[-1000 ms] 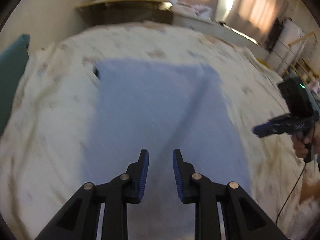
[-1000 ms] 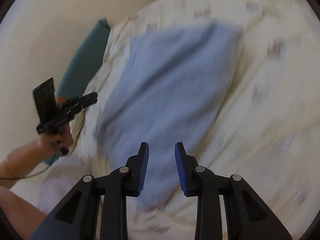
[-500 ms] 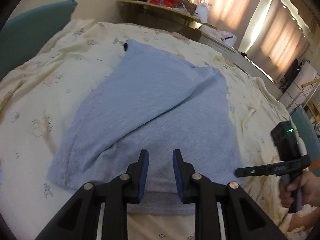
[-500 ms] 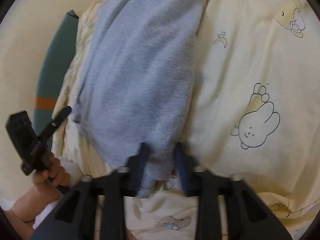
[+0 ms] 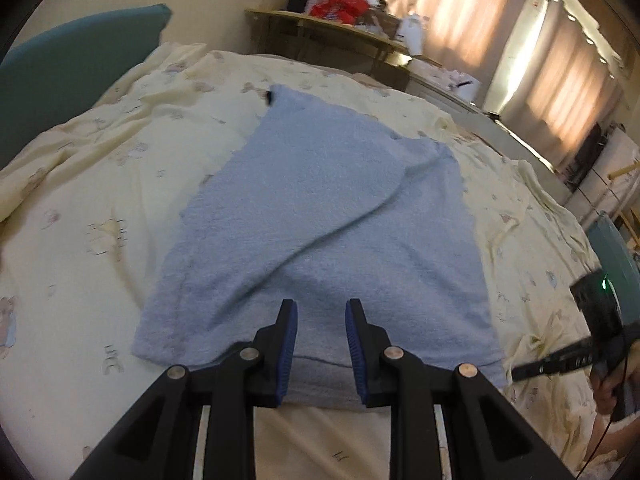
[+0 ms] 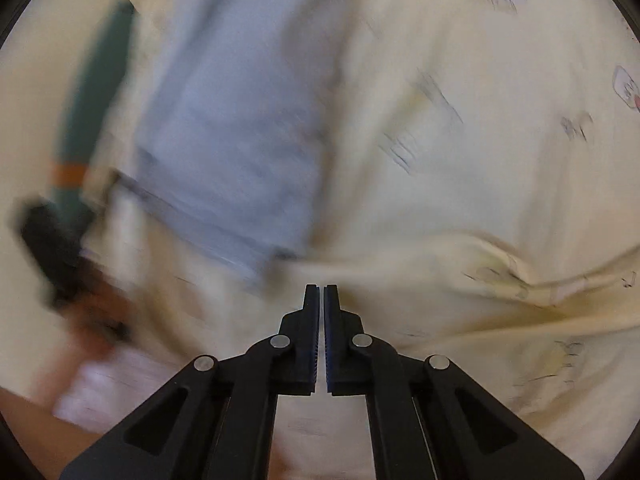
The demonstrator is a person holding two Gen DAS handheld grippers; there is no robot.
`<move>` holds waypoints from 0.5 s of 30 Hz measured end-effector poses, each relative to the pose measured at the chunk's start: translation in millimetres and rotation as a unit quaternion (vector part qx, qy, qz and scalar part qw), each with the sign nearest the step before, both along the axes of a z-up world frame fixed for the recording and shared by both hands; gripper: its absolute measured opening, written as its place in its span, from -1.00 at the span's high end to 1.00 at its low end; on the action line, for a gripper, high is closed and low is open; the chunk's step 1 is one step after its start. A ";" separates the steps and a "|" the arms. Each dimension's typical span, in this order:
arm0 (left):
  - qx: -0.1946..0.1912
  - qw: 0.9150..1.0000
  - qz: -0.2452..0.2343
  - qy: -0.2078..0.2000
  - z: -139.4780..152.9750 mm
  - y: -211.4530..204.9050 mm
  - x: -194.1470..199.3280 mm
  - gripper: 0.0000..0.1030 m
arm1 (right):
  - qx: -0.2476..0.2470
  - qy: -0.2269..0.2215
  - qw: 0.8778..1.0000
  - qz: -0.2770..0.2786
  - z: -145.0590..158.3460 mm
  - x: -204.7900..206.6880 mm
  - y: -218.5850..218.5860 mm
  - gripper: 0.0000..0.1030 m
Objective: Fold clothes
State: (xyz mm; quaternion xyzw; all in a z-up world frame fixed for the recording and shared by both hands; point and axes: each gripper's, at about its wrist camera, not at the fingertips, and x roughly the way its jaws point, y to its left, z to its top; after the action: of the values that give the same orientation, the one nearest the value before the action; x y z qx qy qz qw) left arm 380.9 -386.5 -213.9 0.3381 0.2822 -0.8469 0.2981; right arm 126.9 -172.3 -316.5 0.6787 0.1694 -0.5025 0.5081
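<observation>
A light blue towel (image 5: pixel 328 224) lies folded on the cream bedspread (image 5: pixel 100 208), with a diagonal fold ridge across it. My left gripper (image 5: pixel 320 308) is open and empty, just above the towel's near edge. In the blurred right wrist view, the towel (image 6: pixel 240 120) lies at upper left. My right gripper (image 6: pixel 321 290) is shut and empty, just off the towel's near corner over the bedspread (image 6: pixel 460 160). It also shows in the left wrist view (image 5: pixel 560 364) at far right, held in a hand.
A teal headboard (image 5: pixel 72 68) stands at the left. A cluttered shelf (image 5: pixel 340 28) and curtains (image 5: pixel 560 60) are beyond the bed. The other hand with its gripper (image 6: pixel 52 248) is blurred at left in the right wrist view.
My right gripper has shut and moved off the towel's corner; its view swings fast and blurs. My left gripper stays open near the towel's near edge.
</observation>
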 end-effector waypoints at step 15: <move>0.087 0.996 -0.029 0.014 -21.9 -1.9 13.0 0.50 | -0.151 0.169 0.952 0.206 67.1 90.5 -131.0 0.87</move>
State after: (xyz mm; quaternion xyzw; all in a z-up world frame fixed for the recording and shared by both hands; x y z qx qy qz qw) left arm 393.9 -388.4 -235.8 0.3588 0.3496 -0.8318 0.2390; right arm 217.3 -303.3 -249.4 0.4494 0.3112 -0.5143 0.6608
